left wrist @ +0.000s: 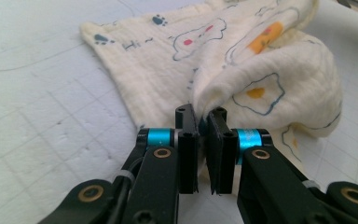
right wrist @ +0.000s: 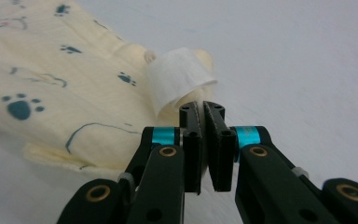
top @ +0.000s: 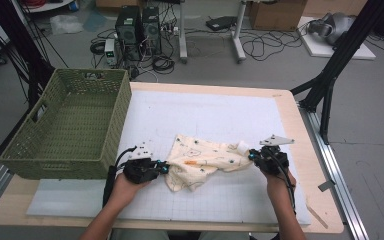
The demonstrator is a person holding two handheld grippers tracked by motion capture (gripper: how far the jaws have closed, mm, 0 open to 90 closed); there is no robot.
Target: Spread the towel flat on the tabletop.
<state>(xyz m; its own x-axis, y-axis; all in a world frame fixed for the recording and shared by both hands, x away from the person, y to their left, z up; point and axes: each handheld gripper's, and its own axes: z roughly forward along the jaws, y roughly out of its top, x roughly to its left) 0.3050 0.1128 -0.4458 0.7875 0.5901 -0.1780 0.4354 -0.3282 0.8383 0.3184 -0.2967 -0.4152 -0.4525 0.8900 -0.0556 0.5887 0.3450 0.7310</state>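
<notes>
Lying crumpled on the white gridded mat [top: 215, 112], the cream cloth [top: 202, 162] with paw prints and fried-egg drawings sits to the right of the green woven basket [top: 67, 125], well apart from it. The left gripper [top: 161, 167] meets the cloth's left edge; in the left gripper view its jaws are drawn nearly together with a raised fold of the cloth [left wrist: 261, 79] pinched between the tips. The right gripper [top: 252, 155] is at the cloth's right end, farther from the basket. In the right gripper view its jaws stand almost shut, and the cloth's corner [right wrist: 186, 100], with a white label [right wrist: 177, 77] curling above it, is caught at their tips. Between the two grippers the cloth sags in loose folds on the mat, its printed side up. The basket stands on the left part of the wooden table [top: 300, 145], beside the mat's left edge, its far corner reaching past the table's back edge.
</notes>
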